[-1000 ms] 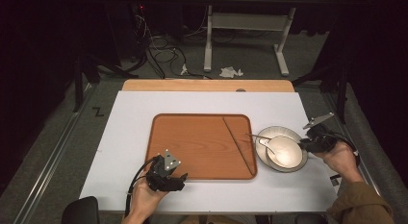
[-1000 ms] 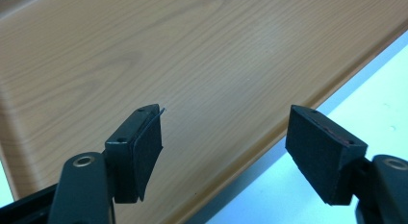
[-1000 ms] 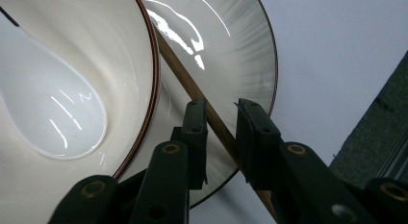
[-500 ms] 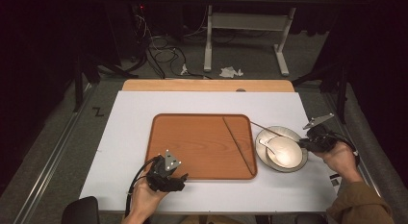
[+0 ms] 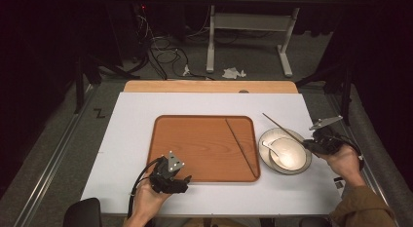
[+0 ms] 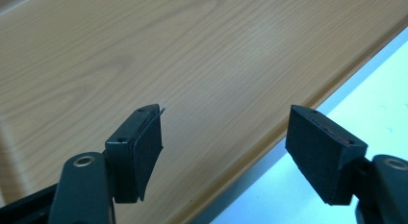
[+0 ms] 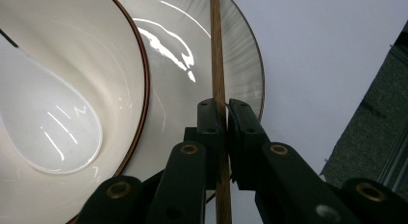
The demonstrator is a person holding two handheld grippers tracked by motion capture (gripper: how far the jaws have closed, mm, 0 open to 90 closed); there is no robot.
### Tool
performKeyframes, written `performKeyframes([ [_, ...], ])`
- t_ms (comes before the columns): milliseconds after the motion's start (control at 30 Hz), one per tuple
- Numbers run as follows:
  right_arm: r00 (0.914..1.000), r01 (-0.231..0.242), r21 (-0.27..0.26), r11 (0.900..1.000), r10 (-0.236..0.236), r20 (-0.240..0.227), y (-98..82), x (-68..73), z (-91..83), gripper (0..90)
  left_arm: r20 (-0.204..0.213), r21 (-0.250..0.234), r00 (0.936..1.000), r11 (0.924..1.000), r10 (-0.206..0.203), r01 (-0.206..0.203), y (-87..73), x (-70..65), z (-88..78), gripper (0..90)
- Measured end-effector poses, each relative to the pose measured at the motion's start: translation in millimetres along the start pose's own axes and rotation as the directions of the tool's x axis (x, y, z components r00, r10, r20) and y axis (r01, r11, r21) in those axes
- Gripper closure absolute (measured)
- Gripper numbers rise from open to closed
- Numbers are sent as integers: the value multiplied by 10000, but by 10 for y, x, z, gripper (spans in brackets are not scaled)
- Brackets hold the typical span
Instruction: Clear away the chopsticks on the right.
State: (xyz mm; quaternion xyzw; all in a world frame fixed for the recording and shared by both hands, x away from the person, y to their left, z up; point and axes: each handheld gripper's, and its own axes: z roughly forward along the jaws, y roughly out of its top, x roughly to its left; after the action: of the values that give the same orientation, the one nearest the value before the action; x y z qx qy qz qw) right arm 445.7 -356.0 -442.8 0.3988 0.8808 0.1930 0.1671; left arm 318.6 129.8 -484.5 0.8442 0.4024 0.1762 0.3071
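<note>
Now the right gripper [image 7: 223, 113] has just been closing, and its jaws pinch a chopstick [image 7: 216, 51] between them. In the high view that chopstick [image 5: 285, 130] slants up and away from the right gripper [image 5: 311, 145], crossing the rim of the plate [image 5: 265, 139] that sits on the table [image 5: 131, 124] just right of the tray [image 5: 195, 139]. A bowl [image 5: 287, 154] with a spoon [image 5: 269, 148] rests on the plate. A second chopstick [image 5: 241, 146] lies slantwise in the tray's right part.

The left gripper [image 5: 182, 180] hovers over the tray's near edge, its jaws spread wide with nothing between them; in its own view the left gripper [image 6: 223, 152] looks onto bare tray wood [image 6: 144, 51].

The risk lies in the grip. The stick is thin and round and is caught near one end, so its long free length could pivot or slip between the pads on lifting. It also lies across the plate rim [image 7: 255, 65]; a sideways drag could likely nudge the plate or bowl, or tip the spoon [image 7: 48, 128]. A drop short of the tray would let it roll on the table.
</note>
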Motion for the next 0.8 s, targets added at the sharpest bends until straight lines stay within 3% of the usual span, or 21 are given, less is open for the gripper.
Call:
performKeyframes([
  [200, 9994, -330, -709, 9969, 334, 48, -30, 53, -198, 851, 232, -35, 9996, 9998, 184, -184, 56, -18, 42, 287],
  [300, 9980, -601, -1218, 9907, 618, 99, -49, 119, -350, 852, 370, -59, 9988, 9995, 326, -324, 87, -27, 69, 288],
  [800, 9983, -340, -1722, 9845, 415, 404, -9, 397, -609, 854, 809, -340, 9925, 9955, 914, -889, 238, -70, 140, 291],
])
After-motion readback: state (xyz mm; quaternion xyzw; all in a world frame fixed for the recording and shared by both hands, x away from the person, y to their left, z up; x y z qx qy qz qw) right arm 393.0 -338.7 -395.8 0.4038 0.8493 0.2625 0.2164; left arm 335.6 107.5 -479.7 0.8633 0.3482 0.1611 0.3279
